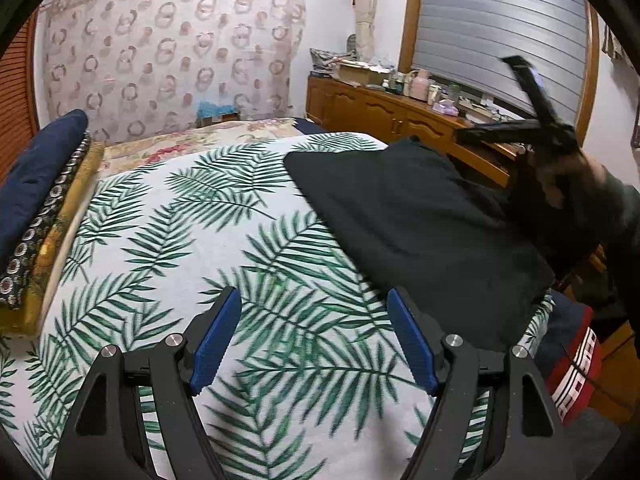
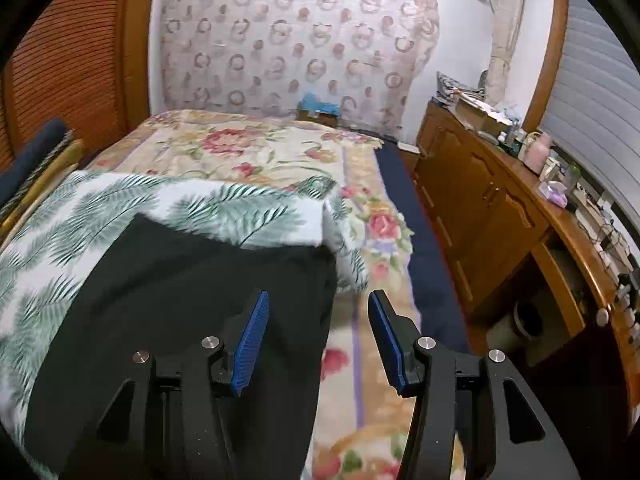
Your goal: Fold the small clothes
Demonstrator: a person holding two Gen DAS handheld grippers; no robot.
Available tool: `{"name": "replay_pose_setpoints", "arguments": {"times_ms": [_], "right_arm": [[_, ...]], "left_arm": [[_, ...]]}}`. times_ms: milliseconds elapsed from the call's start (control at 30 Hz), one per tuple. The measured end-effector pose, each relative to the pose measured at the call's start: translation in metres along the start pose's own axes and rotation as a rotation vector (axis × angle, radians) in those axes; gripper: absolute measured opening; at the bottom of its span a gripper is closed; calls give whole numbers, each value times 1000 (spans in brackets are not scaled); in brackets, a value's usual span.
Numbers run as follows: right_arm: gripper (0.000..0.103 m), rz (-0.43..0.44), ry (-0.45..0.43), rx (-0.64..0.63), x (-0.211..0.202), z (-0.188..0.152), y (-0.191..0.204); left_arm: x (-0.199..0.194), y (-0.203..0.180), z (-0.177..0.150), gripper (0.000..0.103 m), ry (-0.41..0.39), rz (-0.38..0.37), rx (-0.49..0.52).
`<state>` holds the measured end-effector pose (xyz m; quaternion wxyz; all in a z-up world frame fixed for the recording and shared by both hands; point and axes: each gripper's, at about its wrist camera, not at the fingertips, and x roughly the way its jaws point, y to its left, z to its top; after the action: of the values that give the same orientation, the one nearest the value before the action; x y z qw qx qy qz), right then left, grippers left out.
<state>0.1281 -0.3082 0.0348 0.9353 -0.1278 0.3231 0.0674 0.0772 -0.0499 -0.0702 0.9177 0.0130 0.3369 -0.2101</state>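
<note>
A dark garment [image 1: 416, 224] lies spread flat on a white cloth printed with green palm leaves [image 1: 224, 248], which covers the near part of a bed [image 2: 256, 148]; the garment sits toward the edge of that palm-leaf cloth that faces a wooden dresser [image 2: 488, 208]. It shows as a smooth, roughly rectangular shape with straight edges, so it looks as though at least one fold is already made, though how many layers it has cannot be told. The left hand-held gripper [image 1: 314, 334] hovers over the palm-leaf cloth just beside the garment, jaws wide apart and empty. The right hand-held gripper [image 2: 318, 334] is released too, with nothing between its blue pads; it hangs above the garment's edge nearest the dresser, where the cloth gives way to a floral bedspread. In the left wrist view this gripper and the hand holding it are a dark blur, so no contact with the garment can be judged. Likely left to do: further folds or setting the piece aside. The garment's near end is hidden behind the right gripper's body. Folded textiles [image 1: 40, 208] are stacked at the far side of the palm-leaf cloth from the garment; whether they are finished pieces is unclear.
</note>
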Motion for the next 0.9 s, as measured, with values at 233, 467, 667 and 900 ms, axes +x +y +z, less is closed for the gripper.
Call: {"name": "replay_pose_setpoints", "arguments": {"times_ms": [233, 467, 667, 900], "right_arm": [[54, 96, 17, 0, -54, -75, 0], [45, 152, 88, 20, -59, -124, -6], [6, 158, 47, 15, -71, -124, -23], [4, 89, 37, 42, -88, -123, -39]], "left_arm": [[13, -27, 0, 76, 41, -50, 47], [23, -47, -4, 76, 88, -67, 86], [28, -56, -8, 76, 117, -76, 103], [27, -59, -13, 76, 142, -96, 100]]}}
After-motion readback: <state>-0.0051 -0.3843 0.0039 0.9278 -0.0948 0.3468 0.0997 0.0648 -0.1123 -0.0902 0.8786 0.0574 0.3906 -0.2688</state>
